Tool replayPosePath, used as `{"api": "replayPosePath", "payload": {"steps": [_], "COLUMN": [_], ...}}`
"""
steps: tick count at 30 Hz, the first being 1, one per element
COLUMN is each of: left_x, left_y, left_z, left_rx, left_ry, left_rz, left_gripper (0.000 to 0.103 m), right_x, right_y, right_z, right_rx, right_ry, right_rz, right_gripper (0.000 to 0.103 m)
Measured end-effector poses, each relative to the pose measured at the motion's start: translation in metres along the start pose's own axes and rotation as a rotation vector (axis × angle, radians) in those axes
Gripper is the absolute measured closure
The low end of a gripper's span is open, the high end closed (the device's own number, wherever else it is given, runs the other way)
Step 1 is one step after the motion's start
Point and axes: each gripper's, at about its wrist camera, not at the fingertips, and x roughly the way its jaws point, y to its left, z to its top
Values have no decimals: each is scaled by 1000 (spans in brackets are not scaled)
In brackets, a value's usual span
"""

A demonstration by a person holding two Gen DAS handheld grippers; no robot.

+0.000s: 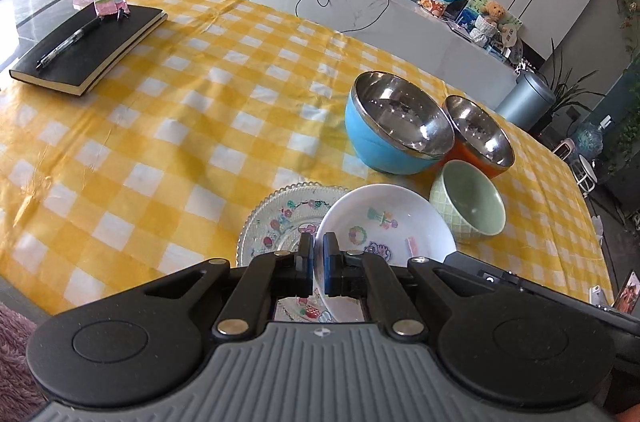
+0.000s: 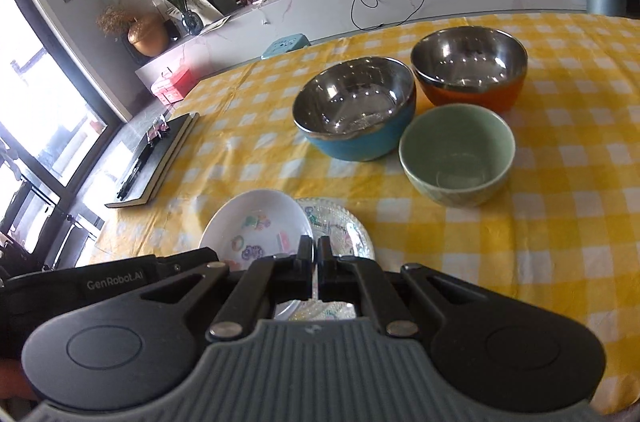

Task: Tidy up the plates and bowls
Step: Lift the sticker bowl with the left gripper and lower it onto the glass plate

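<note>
While both grippers are clamped on crockery, the risk lies in how thin each hold is. The left gripper (image 1: 318, 246) has its jaws pinched on the near rim of the white dish (image 1: 386, 222), and the right gripper (image 2: 316, 248) is pinched the same way on the edge of the clear patterned plate (image 2: 344, 230). The two pieces sit side by side, overlapping just ahead of the fingertips. A tilt or a quick swing could let a rim slip out — or knock one piece against the other. Beyond them stand the blue bowl (image 1: 394, 126), the orange bowl (image 1: 480, 130) and the green bowl (image 1: 468, 200), close enough to clip. Readable writing: "GenRobot.AI" on the left gripper's body in the right wrist view — nothing else legible.
</note>
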Motion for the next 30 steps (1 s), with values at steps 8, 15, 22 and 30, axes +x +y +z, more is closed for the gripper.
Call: {"api": "replayPosePath", "payload": {"steps": [8, 15, 22, 30], "left_x": [22, 37, 37, 36], "left_y": [-1, 4, 5, 18], "left_z": [-19, -25, -21, -19], "left_rx": [19, 22, 34, 8], "left_ry": [42, 76, 46, 26], "left_rz": [9, 23, 44, 67], "left_gripper": [99, 99, 99, 98], "right_x": [17, 29, 37, 49], "right_y": [-24, -34, -36, -25], "right_z": [-21, -22, -22, -26], "right_rx": [51, 75, 90, 67], "right_ry": [38, 54, 51, 39], "right_rz": [-12, 5, 21, 51], "right_gripper": [103, 103, 103, 103]}}
